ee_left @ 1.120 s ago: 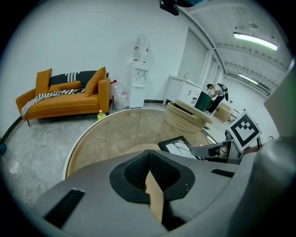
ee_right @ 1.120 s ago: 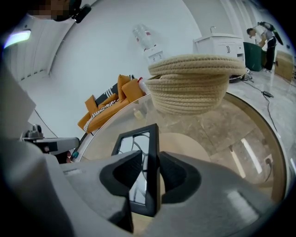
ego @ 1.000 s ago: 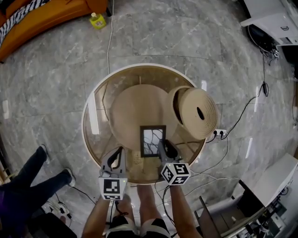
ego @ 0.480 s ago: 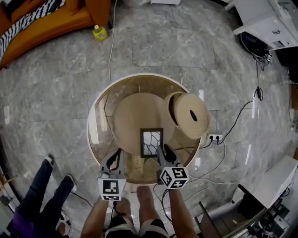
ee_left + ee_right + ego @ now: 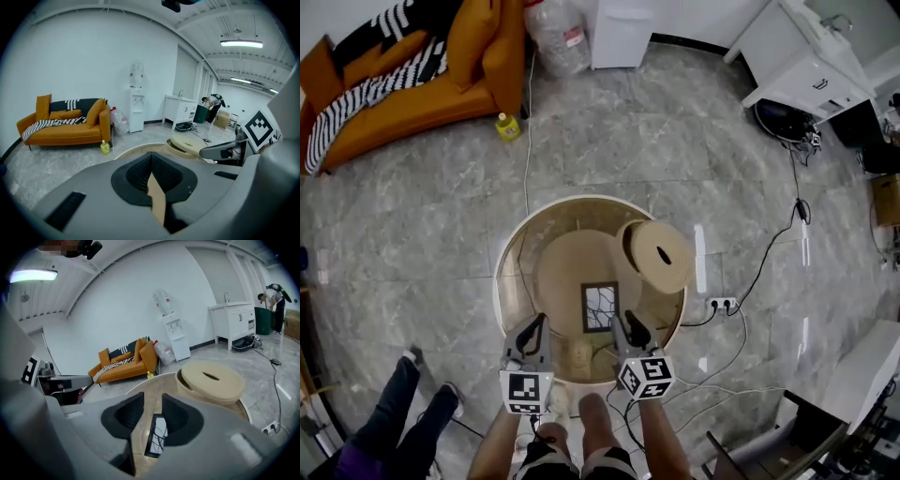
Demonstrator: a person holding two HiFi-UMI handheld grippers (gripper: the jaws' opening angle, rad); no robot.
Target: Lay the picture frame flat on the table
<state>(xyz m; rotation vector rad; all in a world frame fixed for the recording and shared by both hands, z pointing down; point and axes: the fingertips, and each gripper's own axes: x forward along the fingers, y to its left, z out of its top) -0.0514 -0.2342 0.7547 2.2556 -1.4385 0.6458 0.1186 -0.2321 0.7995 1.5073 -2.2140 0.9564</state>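
The dark picture frame [image 5: 599,307] lies flat on the round glass table [image 5: 502,281], its white picture with black branches facing up. In the right gripper view the frame [image 5: 157,434] shows through the gap between the jaws, just beyond them. My right gripper [image 5: 630,330] hovers at the frame's near right corner, open and holding nothing. My left gripper [image 5: 533,332] hangs over the table's near left edge, well left of the frame. Its jaws meet at the tips [image 5: 151,157], shut and empty.
A round beige box with a slotted lid [image 5: 659,255] stands on the table's far right, beyond the frame. A power strip and cables [image 5: 720,303] lie on the floor to the right. An orange sofa [image 5: 412,66] and a yellow bottle [image 5: 507,127] are far left; a person's legs [image 5: 398,412] are near left.
The head view has risen and pulled back, so the table looks smaller. Both grippers have drawn back toward the near edge, away from the frame, which stays flat.
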